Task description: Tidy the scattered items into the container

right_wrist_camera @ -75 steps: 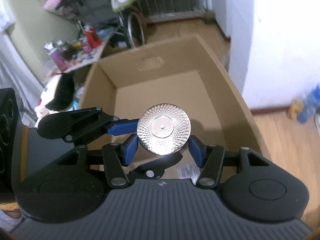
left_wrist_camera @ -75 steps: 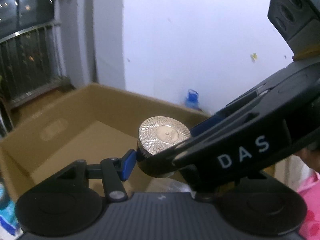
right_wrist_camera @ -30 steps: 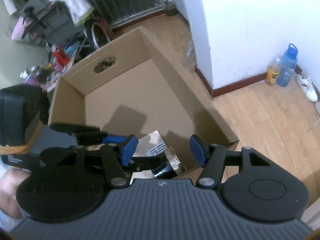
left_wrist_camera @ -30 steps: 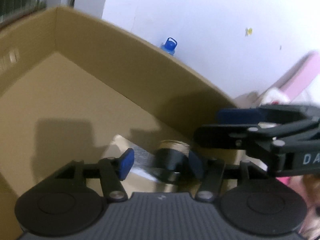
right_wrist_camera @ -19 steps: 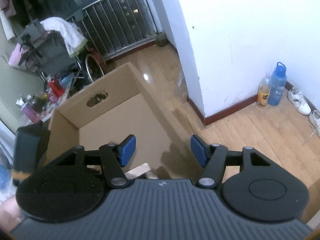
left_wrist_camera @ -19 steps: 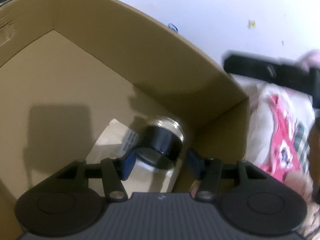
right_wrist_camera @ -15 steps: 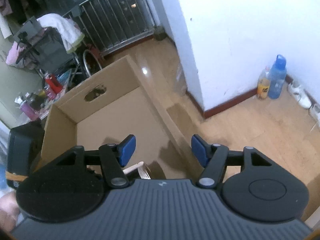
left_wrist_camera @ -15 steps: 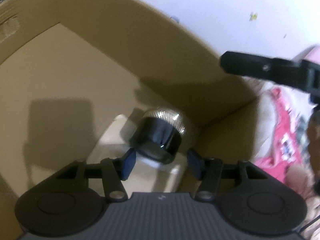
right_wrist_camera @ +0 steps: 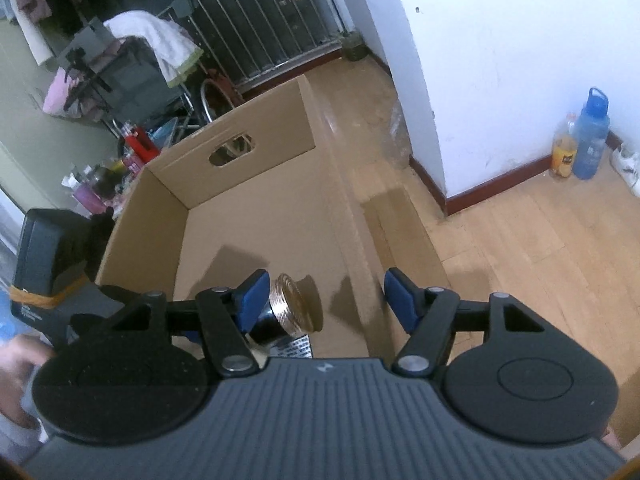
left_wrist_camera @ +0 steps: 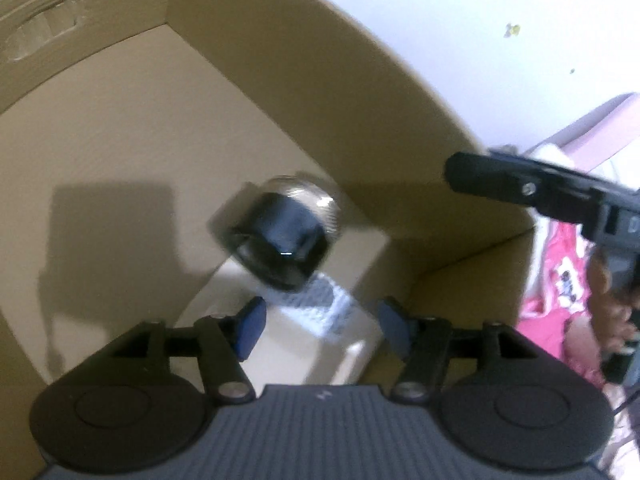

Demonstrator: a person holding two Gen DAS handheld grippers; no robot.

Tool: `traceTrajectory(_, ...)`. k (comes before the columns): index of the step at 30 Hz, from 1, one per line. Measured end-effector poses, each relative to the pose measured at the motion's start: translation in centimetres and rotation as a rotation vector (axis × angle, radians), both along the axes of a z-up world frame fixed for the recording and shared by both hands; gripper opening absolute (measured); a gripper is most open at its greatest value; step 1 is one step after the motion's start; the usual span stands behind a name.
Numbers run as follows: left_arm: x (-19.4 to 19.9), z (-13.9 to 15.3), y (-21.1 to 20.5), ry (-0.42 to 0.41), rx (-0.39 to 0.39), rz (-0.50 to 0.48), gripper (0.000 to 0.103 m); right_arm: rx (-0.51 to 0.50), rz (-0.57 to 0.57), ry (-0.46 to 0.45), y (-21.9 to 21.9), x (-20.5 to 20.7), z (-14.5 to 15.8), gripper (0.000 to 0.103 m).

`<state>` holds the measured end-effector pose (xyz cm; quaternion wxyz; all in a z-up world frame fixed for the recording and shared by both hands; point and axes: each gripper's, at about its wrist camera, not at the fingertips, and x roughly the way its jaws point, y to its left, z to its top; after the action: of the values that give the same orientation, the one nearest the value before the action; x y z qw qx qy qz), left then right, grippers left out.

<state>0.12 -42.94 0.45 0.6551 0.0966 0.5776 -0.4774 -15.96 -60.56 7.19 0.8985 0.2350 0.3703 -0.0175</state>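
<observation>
A black jar (left_wrist_camera: 280,236) with a ribbed silver lid lies tilted and blurred in the near corner of the cardboard box (left_wrist_camera: 320,112), resting on a white package (left_wrist_camera: 292,360). My left gripper (left_wrist_camera: 322,330) hangs just short of it. Its jaws are opening, and the jar is beyond the blue pads (left_wrist_camera: 250,330), free of them. In the right wrist view the jar (right_wrist_camera: 288,308) shows past the left pad, down inside the box (right_wrist_camera: 240,148). My right gripper (right_wrist_camera: 326,300) stands open over the box's right wall with nothing between its fingers.
The right gripper's black arm (left_wrist_camera: 520,188) reaches in over the box corner, with a person's pink clothing (left_wrist_camera: 560,280) behind it. On the wooden floor by the white wall stand a blue bottle (right_wrist_camera: 590,140) and an orange bottle (right_wrist_camera: 564,152). Clutter and a railing lie beyond the box.
The jar, held above the box by both grippers earlier, then between the left pads, now lies loose in the box. The left pads have drawn back from it; the right gripper has pulled away.
</observation>
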Motion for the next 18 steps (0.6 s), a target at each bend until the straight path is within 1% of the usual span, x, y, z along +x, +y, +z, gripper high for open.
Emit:
traceTrajectory(2,0.0,0.7,0.2,-0.022,-0.003,0.025,0.066,0.016,-0.003,-0.008,-0.1,-0.2,0.0,0.065)
traceTrajectory(3,0.0,1.0,0.1,-0.049,0.001,0.035,0.066,0.012,0.001,-0.012,-0.1,-0.3,-0.1,0.065)
traceTrajectory(4,-0.2,1.2,-0.3,-0.083,-0.001,0.037,0.066,0.003,0.007,-0.015,0.0,-0.3,-0.1,0.065)
traceTrajectory(7,-0.5,2.2,-1.1,-0.198,0.019,0.044,0.072,-0.023,0.027,-0.025,0.3,-0.5,-0.1,0.064)
traceTrajectory(8,-0.8,2.3,-0.6,-0.231,0.030,0.045,0.072,-0.021,0.030,-0.028,0.2,-0.5,-0.2,0.064)
traceTrajectory(10,-0.3,2.1,-0.4,-0.282,0.024,0.051,0.073,-0.002,0.028,-0.032,-0.2,-0.6,-0.2,0.064)
traceTrajectory(13,0.4,1.6,-0.9,-0.340,0.063,0.061,0.073,0.025,0.023,-0.036,-0.7,-0.6,-0.3,0.064)
traceTrajectory(15,1.2,1.0,-1.3,-0.361,0.084,0.072,0.073,0.017,0.033,-0.036,-0.6,-0.6,-0.3,0.064)
traceTrajectory(18,3.1,0.0,-2.2,-0.339,0.084,0.116,0.071,0.001,0.044,-0.035,-0.5,-0.6,-0.2,0.065)
